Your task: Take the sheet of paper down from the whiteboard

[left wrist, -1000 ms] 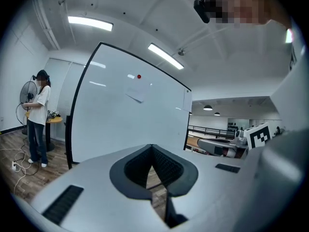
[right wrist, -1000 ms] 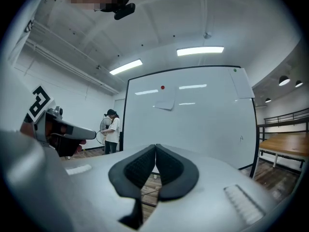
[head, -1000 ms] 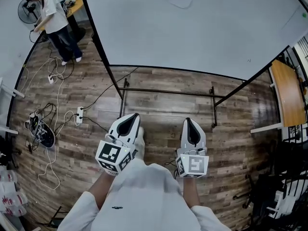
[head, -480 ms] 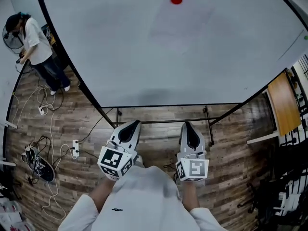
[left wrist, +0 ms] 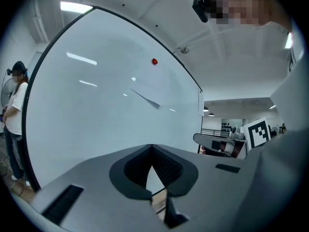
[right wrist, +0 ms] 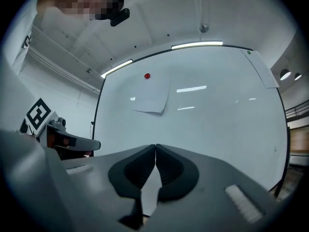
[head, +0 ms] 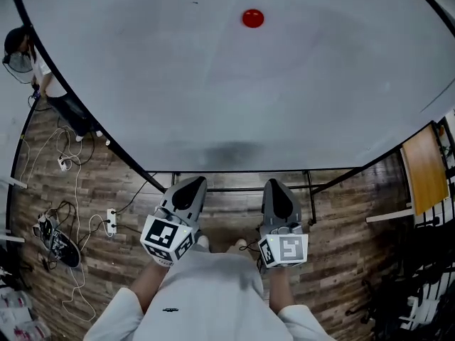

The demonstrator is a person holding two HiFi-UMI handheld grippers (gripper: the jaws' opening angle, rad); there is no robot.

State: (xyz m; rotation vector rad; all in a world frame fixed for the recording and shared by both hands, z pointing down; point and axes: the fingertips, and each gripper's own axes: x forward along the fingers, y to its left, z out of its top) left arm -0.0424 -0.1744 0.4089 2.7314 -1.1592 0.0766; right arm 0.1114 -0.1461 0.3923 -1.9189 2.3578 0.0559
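A white sheet of paper (right wrist: 152, 96) hangs on the whiteboard (head: 142, 84) under a round red magnet (head: 252, 18). In the left gripper view the sheet (left wrist: 147, 92) shows edge-on below the magnet (left wrist: 154, 61), its lower corner lifted off the board. In the head view the sheet is only a faint outline. My left gripper (head: 190, 185) and right gripper (head: 276, 187) are side by side in front of my body, short of the board and well below the sheet. Both are shut and empty, as the left gripper (left wrist: 152, 147) and right gripper (right wrist: 155, 146) show in their own views.
The board's black stand (head: 234, 189) is on the wood floor just ahead of the grippers. A person (head: 32, 62) is at the board's left end, with cables and a power strip (head: 111, 219) nearby. A wooden table (head: 426, 169) is at the right. Another sheet (right wrist: 264, 70) hangs at the board's upper right.
I have come closer to the whiteboard, which now fills most of the head view. The red magnet has come into sight and moved down. Both grippers stay shut in front of me.
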